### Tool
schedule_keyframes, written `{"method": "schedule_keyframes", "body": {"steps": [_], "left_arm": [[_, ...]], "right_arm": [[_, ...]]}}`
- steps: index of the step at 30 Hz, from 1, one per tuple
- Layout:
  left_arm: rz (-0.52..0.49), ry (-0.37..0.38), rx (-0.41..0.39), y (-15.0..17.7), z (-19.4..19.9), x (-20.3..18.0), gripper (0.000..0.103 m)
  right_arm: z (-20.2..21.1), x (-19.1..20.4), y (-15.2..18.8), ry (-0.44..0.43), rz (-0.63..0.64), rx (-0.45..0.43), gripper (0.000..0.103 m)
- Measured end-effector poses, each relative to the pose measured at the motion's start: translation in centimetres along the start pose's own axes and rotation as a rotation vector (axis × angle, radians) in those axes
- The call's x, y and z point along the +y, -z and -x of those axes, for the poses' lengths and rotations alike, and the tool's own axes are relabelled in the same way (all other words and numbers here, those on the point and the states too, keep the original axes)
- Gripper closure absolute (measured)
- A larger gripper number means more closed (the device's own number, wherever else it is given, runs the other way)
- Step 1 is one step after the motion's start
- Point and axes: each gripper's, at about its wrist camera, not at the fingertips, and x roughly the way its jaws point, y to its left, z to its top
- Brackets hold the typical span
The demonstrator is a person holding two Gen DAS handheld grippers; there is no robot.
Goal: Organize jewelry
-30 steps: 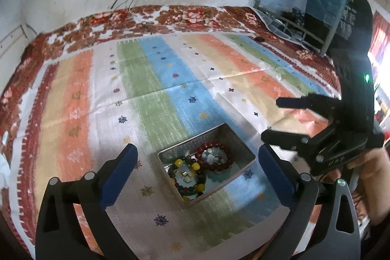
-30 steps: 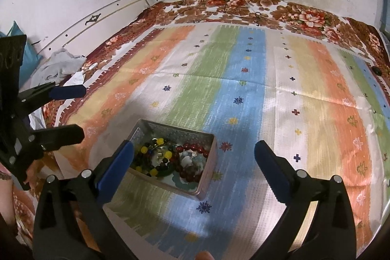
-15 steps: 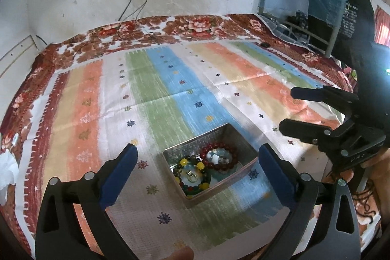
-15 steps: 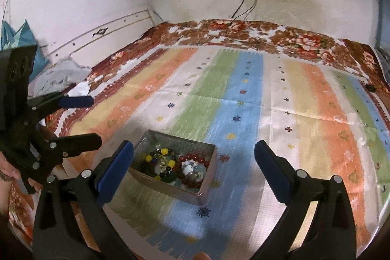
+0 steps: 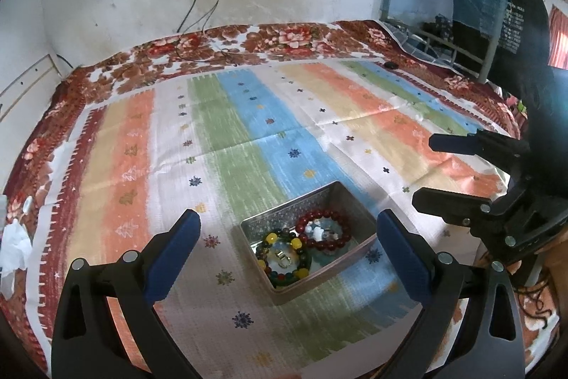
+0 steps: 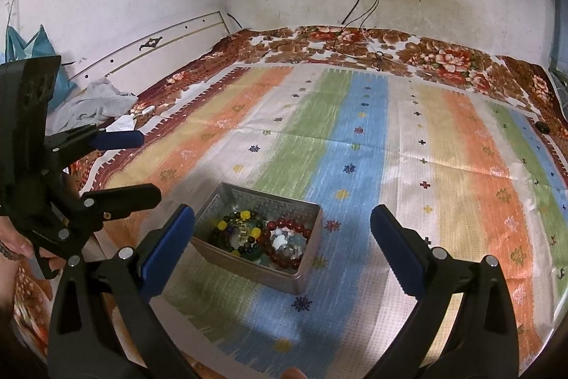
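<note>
A silver metal tin (image 5: 349,249) (image 6: 209,212) sits on the striped cloth near the bed's front edge. In it lie a red bead bracelet (image 5: 343,221) (image 6: 289,222), a multicoloured bead bracelet with yellow beads (image 5: 271,238) (image 6: 244,214) and small pale pieces. My left gripper (image 5: 288,219) is open and empty, raised above and in front of the tin. My right gripper (image 6: 282,214) is open and empty, also above the tin. Each gripper shows in the other's view, the right one (image 5: 431,171) and the left one (image 6: 140,166).
The striped cloth (image 5: 230,144) covers a floral blanket (image 5: 277,38) on a bed. Cables (image 6: 355,34) hang from a wall socket onto the far edge. A grey garment (image 6: 96,102) lies at the left; a metal rack (image 5: 443,23) stands at the right.
Both grippers have drawn back and up from the tin, which now looks smaller and lower in both views. Both stay open and empty. The jewelry has not moved.
</note>
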Motion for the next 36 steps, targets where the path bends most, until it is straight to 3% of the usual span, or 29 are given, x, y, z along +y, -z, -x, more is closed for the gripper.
{"method": "schedule_keyframes", "body": {"steps": [36], "left_arm": [[-0.022,-0.008,-0.042,-0.37,0.79,-0.77,0.006]], "right_arm": [[-0.48,-0.59,0.19,0.012,-0.022,0.027,0.005]]}}
